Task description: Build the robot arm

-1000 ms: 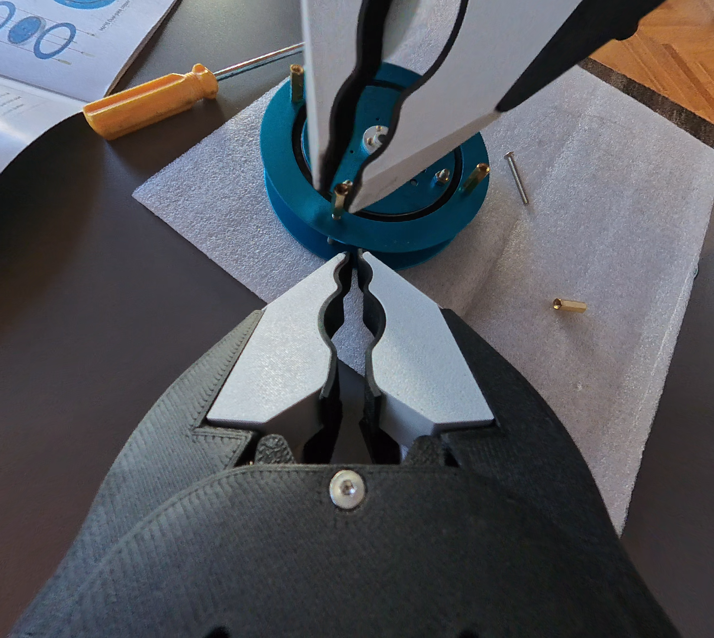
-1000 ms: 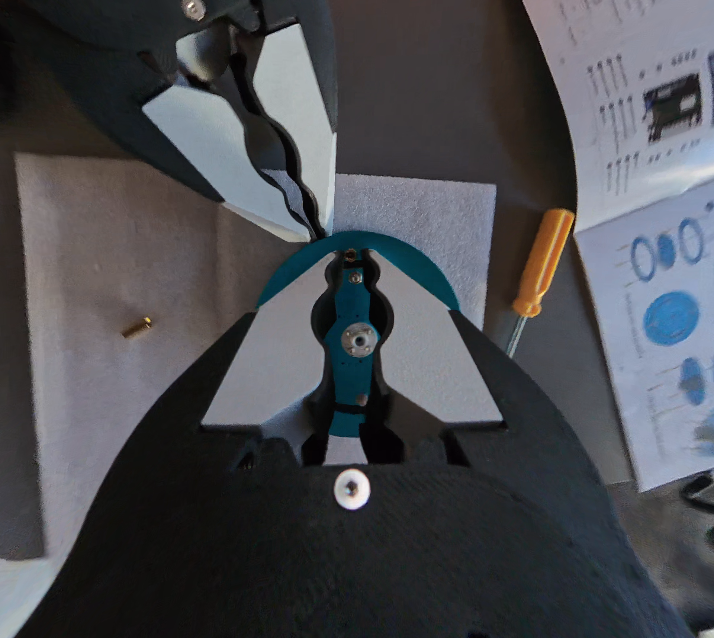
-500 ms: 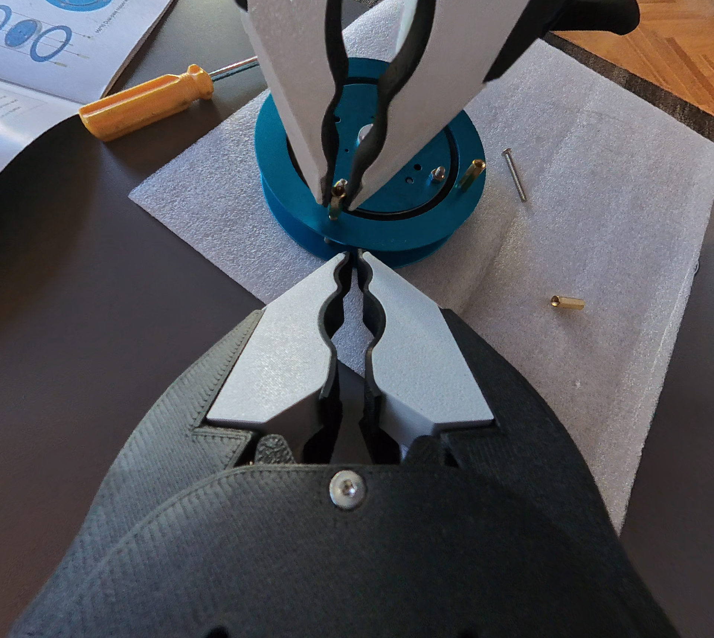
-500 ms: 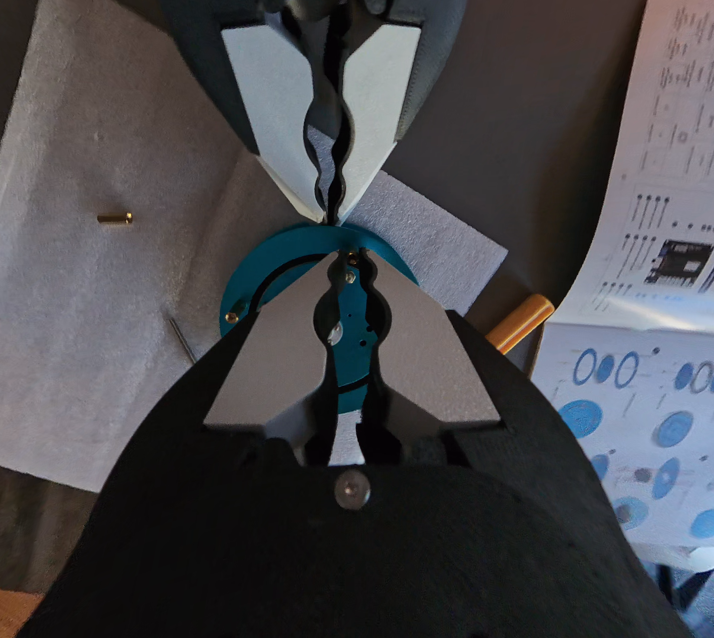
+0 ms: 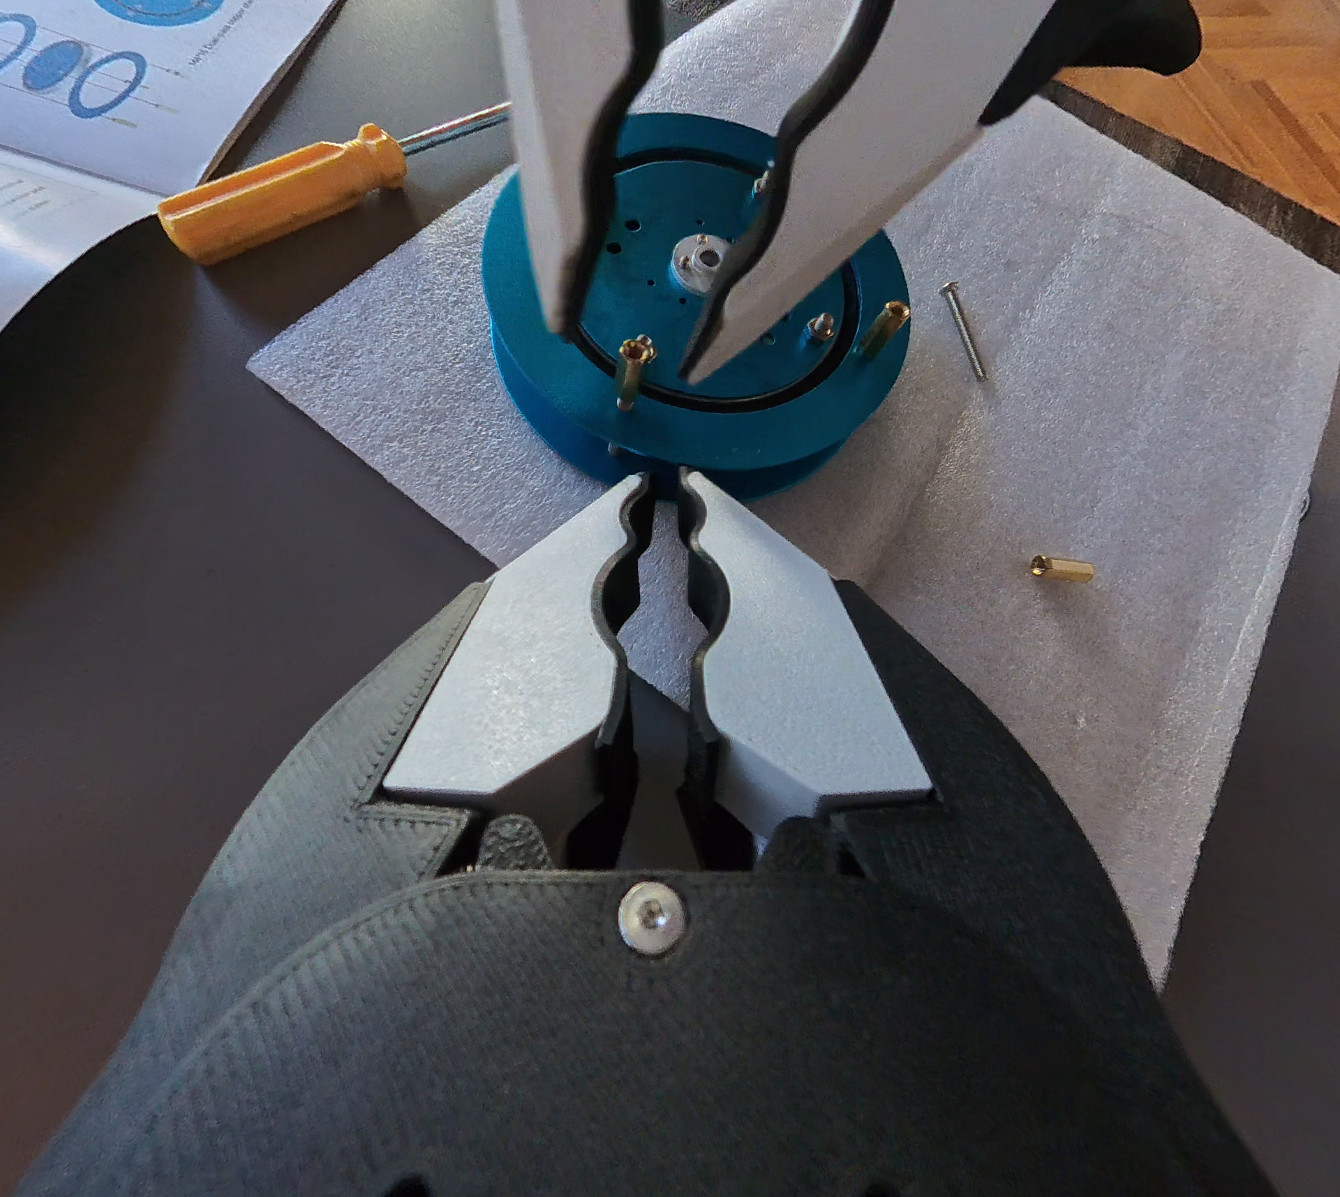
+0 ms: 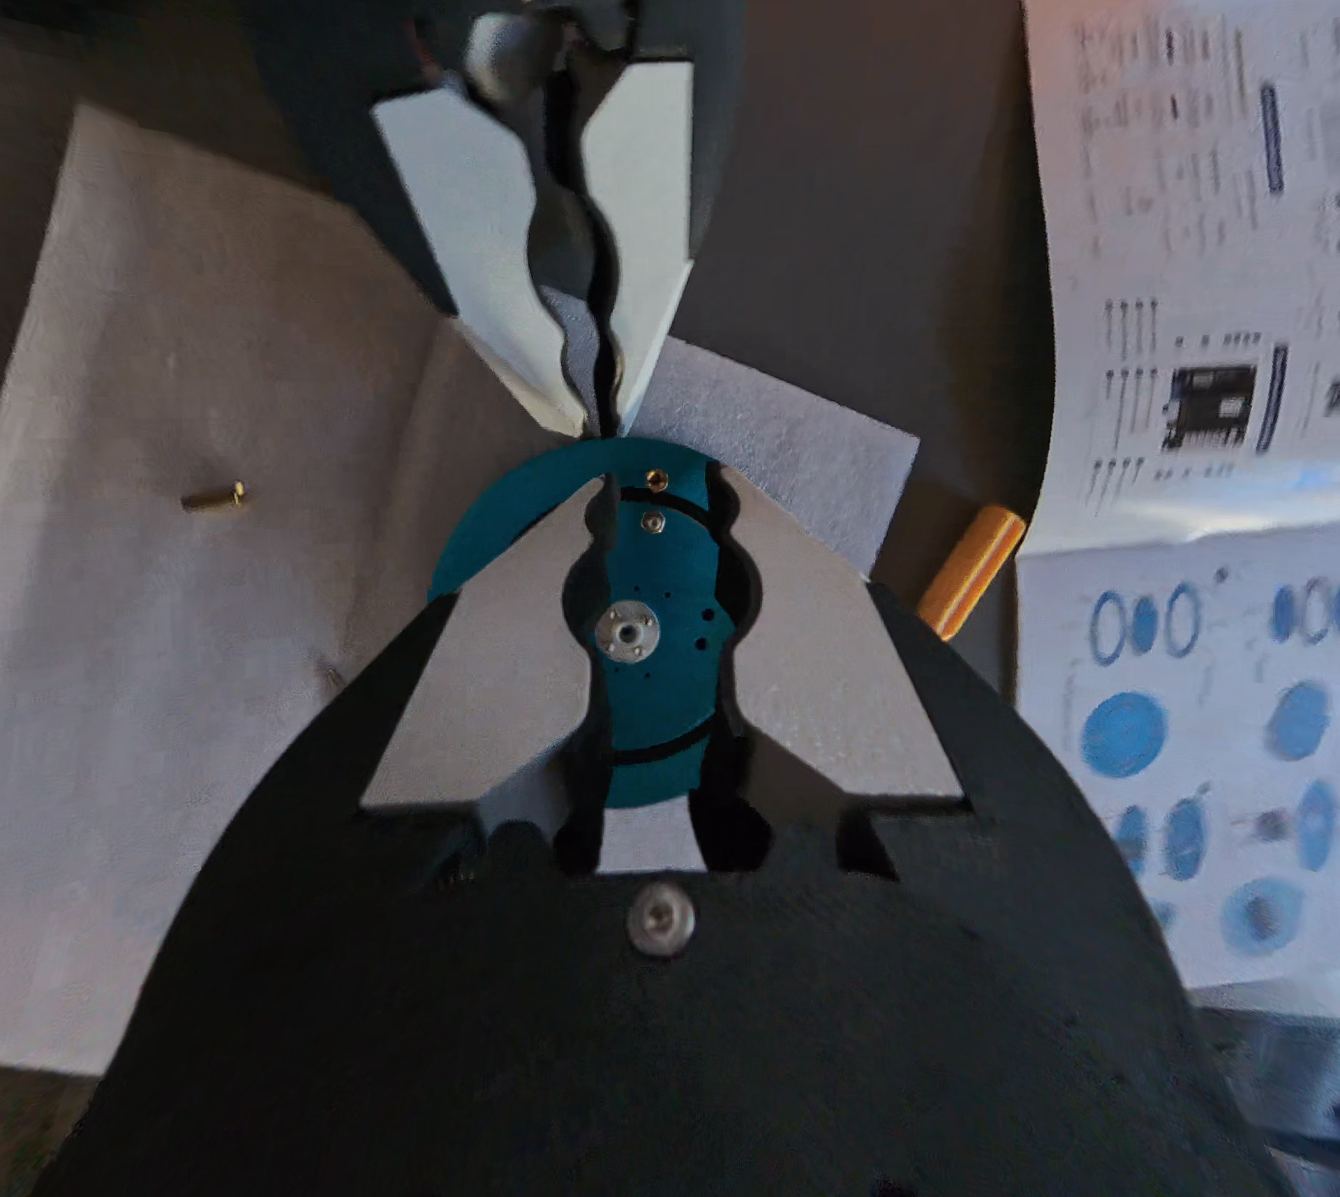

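Observation:
A blue wheel [image 5: 696,430] lies flat on a white foam sheet [image 5: 1088,437]. A brass standoff [image 5: 633,364] stands upright on its near rim. My right gripper [image 5: 627,350] comes down from above and is open, with a fingertip on either side of the standoff and a gap to each. In the right wrist view the right gripper [image 6: 660,480] straddles the same standoff [image 6: 656,478] over the wheel [image 6: 507,509]. My left gripper [image 5: 663,480] is shut and empty, its tips against the wheel's near edge; it also shows in the right wrist view [image 6: 602,426].
Another standoff [image 5: 884,328] stands on the wheel's right rim. A loose screw [image 5: 961,332] and a loose standoff [image 5: 1062,570] lie on the foam to the right. An orange-handled screwdriver [image 5: 283,201] and printed sheets [image 5: 145,2] lie at the left on the dark table. The left gripper's tips are roughly 4 cm from the right gripper's. From the right gripper's tips to the orange-handled screwdriver [image 5: 283,201] is close to 11 cm. It is also in sight in the right wrist view [image 6: 953,571].
My right gripper was shut on the near standoff while it swung round the wheel; now it has opened and let go. The left gripper and the wheel have not moved.

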Demonstrator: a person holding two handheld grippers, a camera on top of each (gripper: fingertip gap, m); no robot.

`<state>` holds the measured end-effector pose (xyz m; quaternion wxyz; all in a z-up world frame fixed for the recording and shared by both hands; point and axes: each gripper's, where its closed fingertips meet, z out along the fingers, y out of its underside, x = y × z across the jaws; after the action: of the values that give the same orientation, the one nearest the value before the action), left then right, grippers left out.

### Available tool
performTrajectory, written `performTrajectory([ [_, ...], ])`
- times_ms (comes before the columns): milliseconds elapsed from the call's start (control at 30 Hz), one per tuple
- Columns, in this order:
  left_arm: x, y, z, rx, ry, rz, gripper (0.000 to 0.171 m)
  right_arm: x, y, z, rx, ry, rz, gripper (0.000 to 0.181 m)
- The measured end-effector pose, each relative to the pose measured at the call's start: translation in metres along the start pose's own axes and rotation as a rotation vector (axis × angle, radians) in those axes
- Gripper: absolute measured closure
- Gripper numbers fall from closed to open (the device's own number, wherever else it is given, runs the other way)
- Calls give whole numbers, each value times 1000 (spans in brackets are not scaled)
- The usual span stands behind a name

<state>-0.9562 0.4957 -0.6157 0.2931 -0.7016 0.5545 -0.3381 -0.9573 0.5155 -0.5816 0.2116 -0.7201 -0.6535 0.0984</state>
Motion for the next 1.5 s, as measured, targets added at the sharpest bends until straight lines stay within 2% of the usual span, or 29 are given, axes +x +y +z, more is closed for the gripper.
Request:
performTrajectory([
  [67, -1, 0, -1, 5, 2, -10, 165, 4, 7, 0, -75, 7, -89, 164],
  [133, -1, -1, -2, 10, 6, -19, 163, -2, 5, 2, -88, -56, -97, 173],
  [333, -1, 0, -1, 1, 11, -20, 163, -4, 4, 6, -143, -72, -93, 176],
  [500, 0, 0, 0, -2, 11, -10, 165, -3, 6, 8, -156, -55, 95, 175],
  [567, 0, 0, 1, -2, 13, -15, 167, -1, 7, 8, -143, -14, 270, 175],
  [633, 0, -1, 1, -3, 17, -14, 168, -1, 8, 8, -116, 15, 523, 174],
  [667, 1, -1, 1, -2, 18, -14, 167, -1, 8, 8, -96, 33, 582, 174],
  [767, 0, -1, 0, 2, 11, -17, 165, -1, 8, 8, -83, 67, 479, 174],
  [833, -1, 0, -1, 3, 6, -21, 162, 1, 9, 7, -91, 76, 367, 153],
  [933, -2, 0, -3, 12, 0, -32, 157, 7, 2, 0, -65, 82, 178, 157],
  [1033, -3, 3, -5, 1, -4, -49, 151, -1, 5, -1, -119, 11, 63, 164],
  [1133, -1, 5, -6, -6, 8, -81, 146, -2, 9, 3, -175, -2, 18, 167],
  [1233, -2, 6, -8, -7, -3, -82, 148, -3, 7, 6, -193, -9, 19, 172],
  [1500, -9, 8, -10, -10, -18, -103, 154, -4, 2, 12, -239, -22, 164, 176],
])
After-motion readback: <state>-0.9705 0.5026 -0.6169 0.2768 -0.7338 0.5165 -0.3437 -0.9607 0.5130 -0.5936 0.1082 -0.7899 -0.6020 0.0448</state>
